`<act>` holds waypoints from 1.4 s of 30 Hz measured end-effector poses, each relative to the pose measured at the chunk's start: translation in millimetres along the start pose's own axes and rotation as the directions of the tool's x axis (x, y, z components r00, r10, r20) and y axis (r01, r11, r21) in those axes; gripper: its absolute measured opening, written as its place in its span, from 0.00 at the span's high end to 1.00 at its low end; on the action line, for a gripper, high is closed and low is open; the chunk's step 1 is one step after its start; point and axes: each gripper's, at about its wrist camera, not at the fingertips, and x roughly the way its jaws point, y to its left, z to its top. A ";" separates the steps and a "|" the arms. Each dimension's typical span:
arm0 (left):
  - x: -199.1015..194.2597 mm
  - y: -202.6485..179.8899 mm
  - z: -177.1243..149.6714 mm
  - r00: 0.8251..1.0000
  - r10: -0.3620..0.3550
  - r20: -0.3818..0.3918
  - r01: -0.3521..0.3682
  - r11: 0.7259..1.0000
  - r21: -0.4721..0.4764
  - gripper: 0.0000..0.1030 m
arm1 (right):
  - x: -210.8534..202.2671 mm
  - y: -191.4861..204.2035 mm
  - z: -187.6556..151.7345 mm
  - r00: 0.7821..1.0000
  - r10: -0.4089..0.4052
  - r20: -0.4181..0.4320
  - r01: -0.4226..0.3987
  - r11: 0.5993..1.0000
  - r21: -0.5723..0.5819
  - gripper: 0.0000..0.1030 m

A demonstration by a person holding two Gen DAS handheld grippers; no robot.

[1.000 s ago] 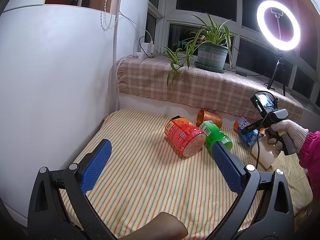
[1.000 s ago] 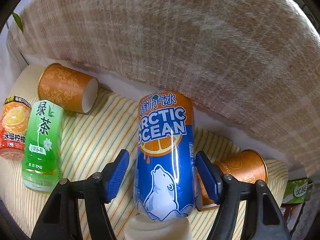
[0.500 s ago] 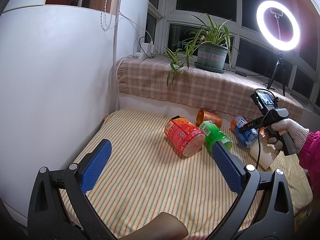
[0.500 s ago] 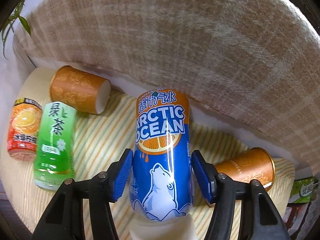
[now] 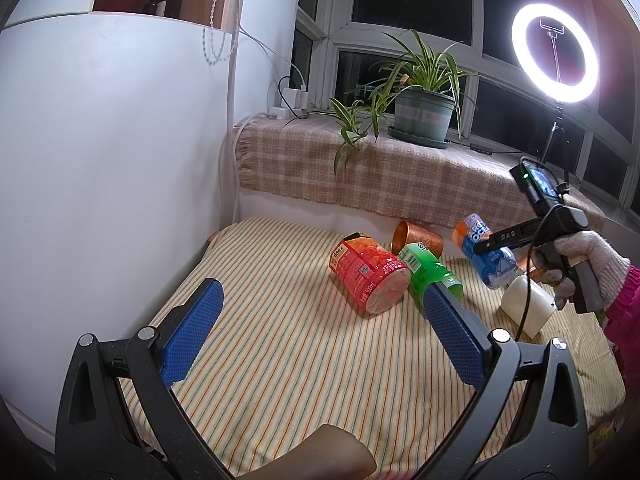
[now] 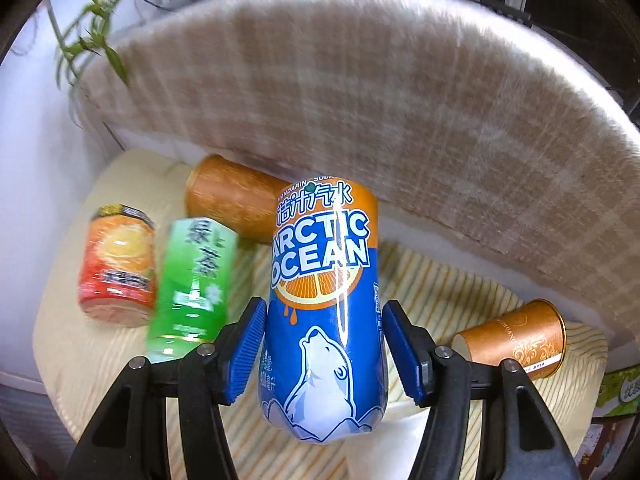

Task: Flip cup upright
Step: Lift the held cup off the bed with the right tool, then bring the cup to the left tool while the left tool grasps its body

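Observation:
My right gripper [image 6: 324, 344] is shut on a blue and orange "Arctic Ocean" cup [image 6: 326, 304] and holds it tilted above the striped cloth [image 6: 100, 360]. In the left wrist view the same cup [image 5: 482, 256] hangs off the cloth in the right gripper [image 5: 496, 240], with a gloved hand behind it. My left gripper [image 5: 320, 336] is open and empty, low over the near part of the striped cloth [image 5: 280, 340]. A red-orange cup [image 5: 368, 276], a green cup [image 5: 430, 274] and a copper cup [image 5: 416, 238] lie on their sides.
A second copper cup [image 6: 516, 344] lies on its side at the right. A white cylinder [image 5: 524, 308] lies under the held cup. A checked blanket [image 5: 380, 176] covers the sill behind, with a potted plant [image 5: 422, 116]. A white wall [image 5: 100, 160] stands at left.
My right gripper closed on the blue cup and lifted it, tilting upward; the background has shifted and blurred. The left gripper has not moved.

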 end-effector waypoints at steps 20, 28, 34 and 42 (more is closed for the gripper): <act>16.3 -15.7 -7.6 0.997 -0.047 -0.064 0.048 0.999 0.021 0.01 | -58.7 9.2 -123.9 0.964 0.253 0.081 -0.265 0.934 0.240 0.39; 29.8 -22.4 -11.5 0.990 -0.084 -0.113 0.086 0.996 0.012 0.01 | -51.6 1.5 -169.0 0.939 0.334 0.083 -0.339 0.857 0.388 0.39; 38.0 -28.9 -15.2 0.982 -0.112 -0.149 0.115 0.993 0.010 0.01 | -37.1 2.2 -183.6 0.932 0.352 0.081 -0.350 0.822 0.449 0.39; 41.9 -33.3 -15.4 0.977 -0.127 -0.171 0.130 0.991 0.006 0.01 | -36.3 6.4 -186.5 0.938 0.337 0.085 -0.340 0.839 0.424 0.36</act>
